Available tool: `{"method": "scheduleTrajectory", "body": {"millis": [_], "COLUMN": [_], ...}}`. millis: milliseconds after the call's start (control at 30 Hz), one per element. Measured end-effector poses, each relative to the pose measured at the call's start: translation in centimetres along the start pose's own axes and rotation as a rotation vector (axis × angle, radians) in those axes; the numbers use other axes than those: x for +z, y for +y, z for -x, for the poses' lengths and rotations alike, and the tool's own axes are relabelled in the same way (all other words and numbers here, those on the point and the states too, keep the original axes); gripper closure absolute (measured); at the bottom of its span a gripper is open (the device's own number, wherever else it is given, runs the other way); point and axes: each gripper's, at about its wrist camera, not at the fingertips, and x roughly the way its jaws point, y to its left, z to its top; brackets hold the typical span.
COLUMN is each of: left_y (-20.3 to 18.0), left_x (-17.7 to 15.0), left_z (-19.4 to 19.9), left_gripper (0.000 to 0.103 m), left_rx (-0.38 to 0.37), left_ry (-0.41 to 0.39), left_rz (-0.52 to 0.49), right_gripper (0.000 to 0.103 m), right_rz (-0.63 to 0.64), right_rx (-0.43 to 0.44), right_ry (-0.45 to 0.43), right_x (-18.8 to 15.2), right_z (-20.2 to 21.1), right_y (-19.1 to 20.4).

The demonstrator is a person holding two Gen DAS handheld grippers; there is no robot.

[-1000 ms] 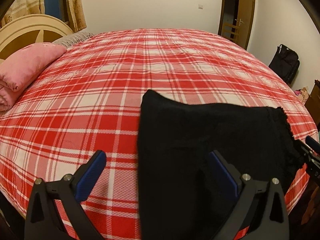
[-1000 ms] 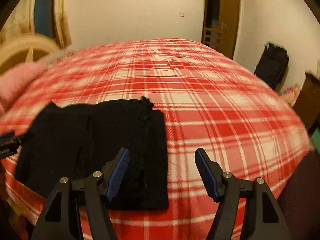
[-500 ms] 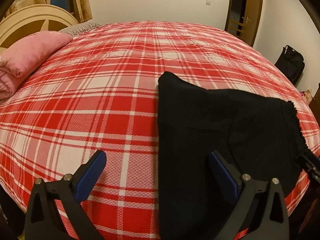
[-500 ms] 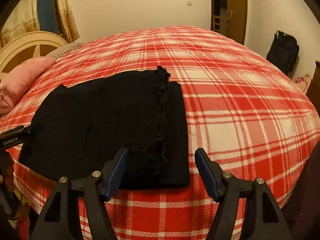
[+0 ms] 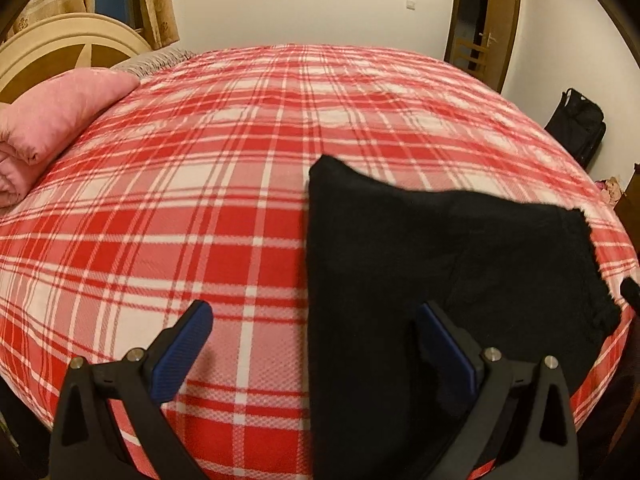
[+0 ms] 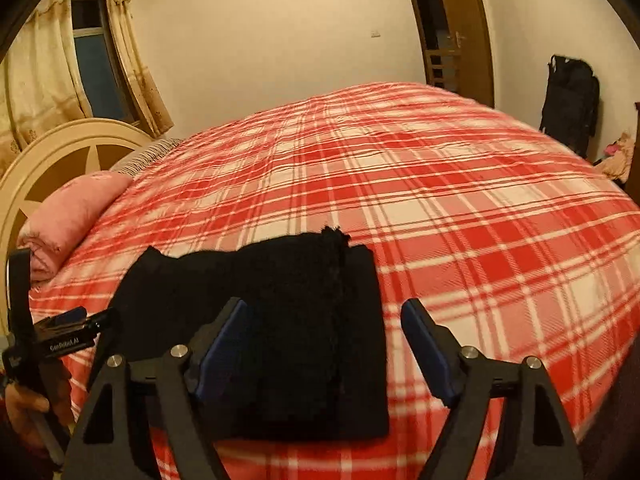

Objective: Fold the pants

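The black pants (image 5: 440, 248) lie folded into a compact rectangle near the front edge of the bed, with a frayed hem along the right side. My left gripper (image 5: 312, 320) hovers open over the pants' left edge, holding nothing. In the right wrist view the pants (image 6: 280, 300) lie under and beyond my right gripper (image 6: 324, 312). Its jaws are opening, and its pads touch no cloth. The left gripper (image 6: 68, 328) shows at the left edge, held by a hand (image 6: 24, 400).
A red and white plaid blanket (image 5: 200, 200) covers the whole bed. A pink pillow (image 5: 52, 120) lies by the cream headboard (image 5: 60, 44) at the left. A black bag (image 5: 580, 128) stands against the right wall, near a wooden door (image 5: 484, 20).
The right gripper's jaws have spread wider and its view has tilted up and back, so the pants sit lower and smaller. The left gripper has barely moved.
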Motion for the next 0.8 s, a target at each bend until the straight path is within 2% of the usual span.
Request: {"method": "scheduleTrajectory", "body": {"millis": [167,300,367,500,600,800], "left_y": [-0.6,-1.6,-1.8,-1.5,-1.0,-1.2], "left_x": [1.1,1.6,1.8,1.3,1.1,1.4], "left_z": [-0.1,-1.2,-1.9,-4.1,-4.6,-4.7], "left_gripper": [0.0,0.0,0.0,0.0,0.0,0.0], "left_rx": [-0.011,-0.043,-0.067,-0.098,-0.131,-0.133], "left_ry": [-0.012,0.012,0.031,0.118,0.129,0.16], "left_rz": [0.002,-0.01,-0.005,0.034,0.084,0.071], "right_gripper": [0.023,0.023,0.022,0.018,0.018,0.018], "right_rz": [-0.056,-0.061,-0.074,-0.14,-0.114,-0.074], "right_rx": [0.001,-0.025,-0.011,0.045,0.064,0.097], "right_ry": [0.051,0.089,0.103,0.083,0.094,0.088], "right_x": [0.6,-0.2,-0.8,-1.6,-1.7,-2.4], "right_z": [-3.5,-5.7,-6.4,-6.4,-6.4,-6.4], "right_y": [-0.7,-1.1,-1.7,-2.8,-2.3,-1.8]}}
